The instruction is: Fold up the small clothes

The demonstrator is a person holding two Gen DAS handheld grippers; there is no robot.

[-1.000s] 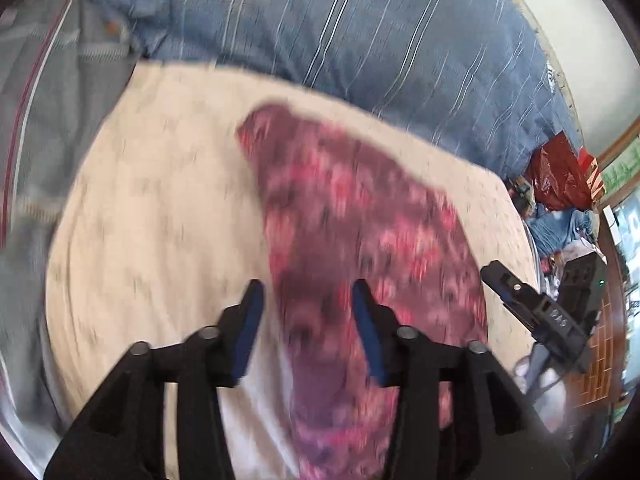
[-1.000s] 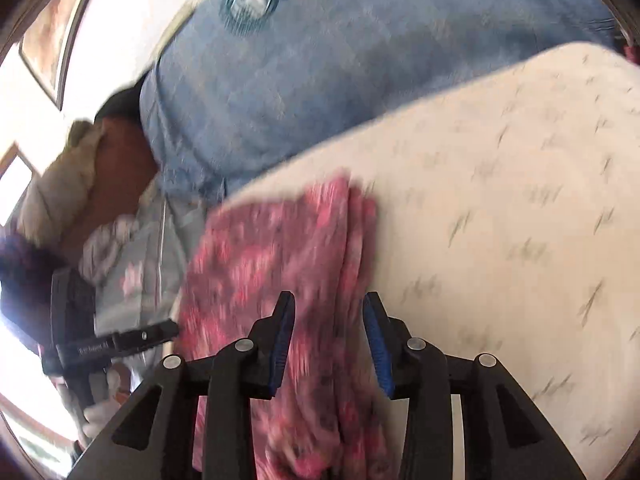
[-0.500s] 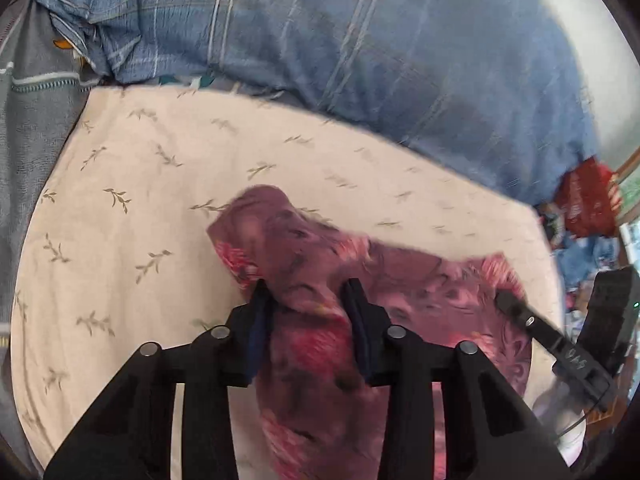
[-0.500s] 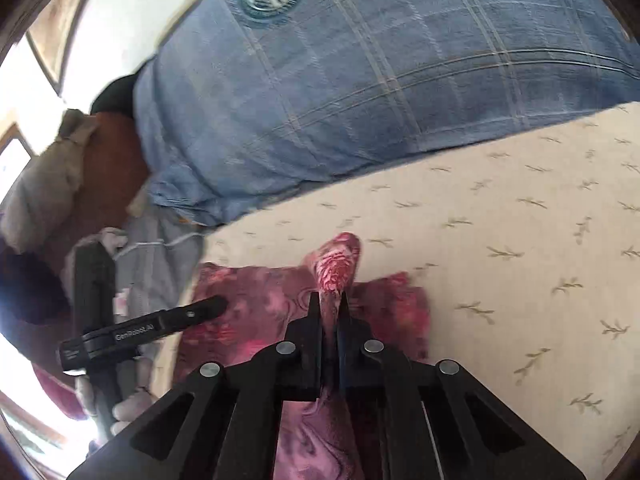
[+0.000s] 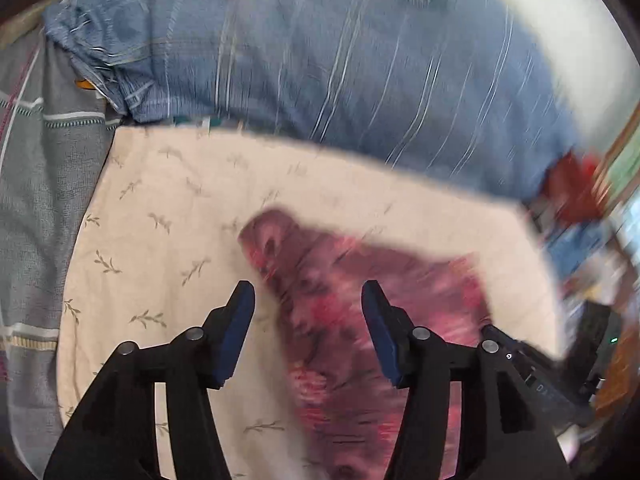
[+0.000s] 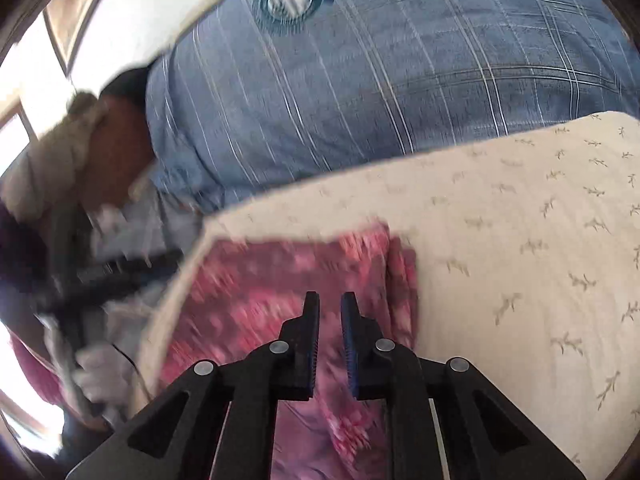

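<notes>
A small maroon and pink floral garment [image 5: 320, 264] lies on the cream leaf-print sheet [image 5: 160, 200], blurred by motion. My left gripper [image 5: 307, 292] hangs over its left part. Its jaws are opening and stand wide, with cloth below them but not pinched. In the right wrist view the same garment [image 6: 260, 280] lies flat with a folded edge on its right side. My right gripper [image 6: 330, 298] is just above it. Its jaws are opening, a narrow gap shows between the pads, and nothing is held in it.
A big blue plaid pillow [image 5: 320, 60] [image 6: 380, 80] lies along the far side of the sheet [image 6: 500, 220]. A grey striped blanket [image 5: 40, 200] lies at the left. A red bag [image 5: 572, 184] and clutter sit beyond the right edge. A gloved hand [image 6: 100, 372] shows at lower left.
Half a second ago both grippers pinched raised folds of the garment. Both have let go: the left jaws spread wide, the right parted slightly, and the cloth has dropped flat.
</notes>
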